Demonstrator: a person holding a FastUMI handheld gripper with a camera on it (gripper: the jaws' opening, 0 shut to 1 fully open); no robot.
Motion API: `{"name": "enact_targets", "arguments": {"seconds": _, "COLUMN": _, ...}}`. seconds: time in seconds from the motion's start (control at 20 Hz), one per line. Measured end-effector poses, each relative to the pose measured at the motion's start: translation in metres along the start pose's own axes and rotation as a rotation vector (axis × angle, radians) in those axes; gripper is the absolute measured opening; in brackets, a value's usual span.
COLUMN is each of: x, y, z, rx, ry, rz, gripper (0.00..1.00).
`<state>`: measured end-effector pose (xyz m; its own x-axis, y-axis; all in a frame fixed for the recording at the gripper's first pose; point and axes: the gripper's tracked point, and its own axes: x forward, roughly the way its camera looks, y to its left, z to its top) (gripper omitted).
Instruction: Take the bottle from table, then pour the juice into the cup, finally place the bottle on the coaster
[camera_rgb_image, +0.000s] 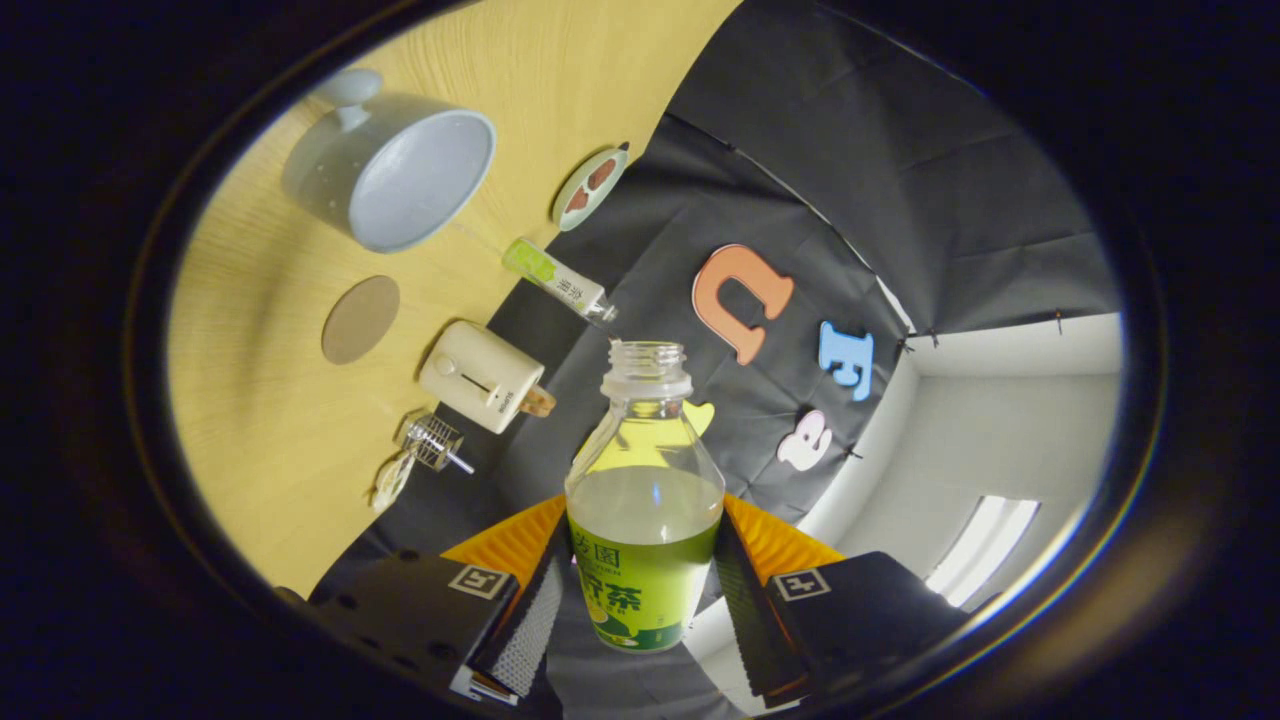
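My gripper (640, 590) is shut on an open, capless clear bottle (645, 480) with a green label, held between both fingers and lifted off the table. Yellow-green juice fills it to about the shoulder. The whole scene is rolled sideways, so the bottle is tilted relative to the wooden table (260, 430). A grey-white cup (395, 170) with a handle stands far beyond the fingers, its mouth showing pale inside. Between the cup and the fingers lies a round brown coaster (360, 318), flat on the table.
A cream toaster-like box (482, 377) sits near the table's back edge, with a small wire tool (425, 450) beside it. A green-and-white tube (555, 280) and a round patterned disc (590, 187) lie along that edge, against the black cloth wall.
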<state>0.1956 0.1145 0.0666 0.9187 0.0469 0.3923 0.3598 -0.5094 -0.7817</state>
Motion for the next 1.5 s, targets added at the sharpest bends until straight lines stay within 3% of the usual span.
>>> {"name": "enact_targets", "arguments": {"seconds": 0.5, "x": -0.004, "y": -0.002, "z": 0.012, "rx": -0.035, "ry": -0.040, "rz": 0.020, "gripper": 0.80}}
{"name": "enact_targets", "arguments": {"seconds": 0.9, "x": -0.008, "y": -0.014, "z": 0.021, "rx": -0.078, "ry": -0.077, "rz": -0.036, "gripper": 0.80}}
{"name": "enact_targets", "arguments": {"seconds": 1.1, "x": -0.007, "y": -0.011, "z": 0.018, "rx": -0.092, "ry": -0.069, "rz": -0.023, "gripper": 0.80}}
{"name": "enact_targets", "arguments": {"seconds": 1.5, "x": -0.004, "y": 0.000, "z": 0.004, "rx": 0.016, "ry": -0.037, "rz": 0.026, "gripper": 0.80}}
